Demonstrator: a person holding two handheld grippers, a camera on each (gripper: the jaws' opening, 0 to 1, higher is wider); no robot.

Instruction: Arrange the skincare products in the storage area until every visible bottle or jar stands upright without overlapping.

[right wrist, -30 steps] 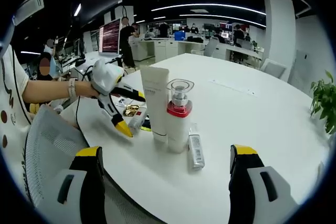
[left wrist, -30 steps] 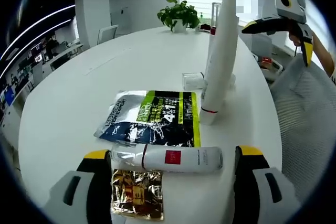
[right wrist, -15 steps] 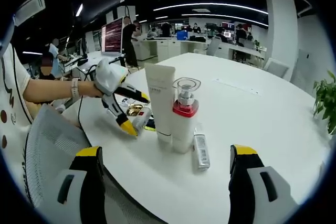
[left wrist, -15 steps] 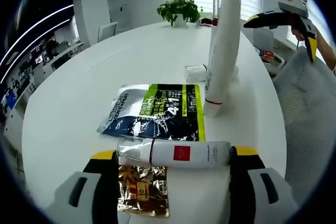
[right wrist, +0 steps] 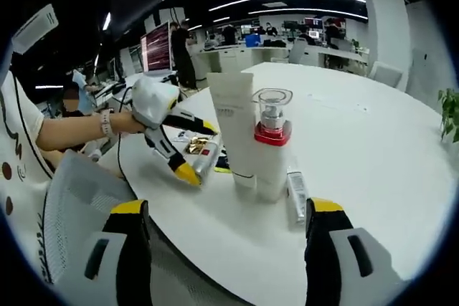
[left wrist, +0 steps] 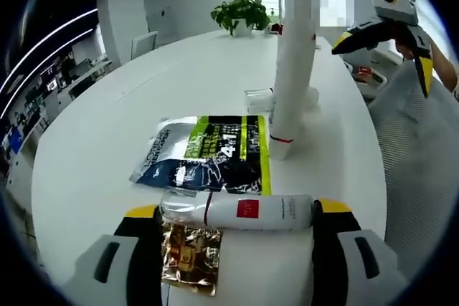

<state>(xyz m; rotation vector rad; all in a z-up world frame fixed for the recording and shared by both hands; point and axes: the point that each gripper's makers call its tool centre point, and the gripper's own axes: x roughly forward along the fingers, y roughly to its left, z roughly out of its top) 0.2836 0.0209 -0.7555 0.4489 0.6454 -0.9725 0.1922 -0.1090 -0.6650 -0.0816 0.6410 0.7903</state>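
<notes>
A white bottle with a red square label lies on its side on the white table. My left gripper is shut on it, one jaw tip against each end. A tall white tube stands upright beyond it, next to a small clear jar. The right gripper view has the same tube beside an upright pump bottle with a red collar, and a small tube lying flat. My right gripper is open over the table edge, holding nothing. The left gripper grips the bottle there.
A black-and-green sachet and a gold sachet lie flat by the bottle. A potted plant stands at the far end. A mesh chair sits at the table edge. The right gripper hangs at the upper right.
My left jaws narrowed onto the ends of the lying bottle during the first half second, then held. The right gripper's camera drew a little closer to the standing products.
</notes>
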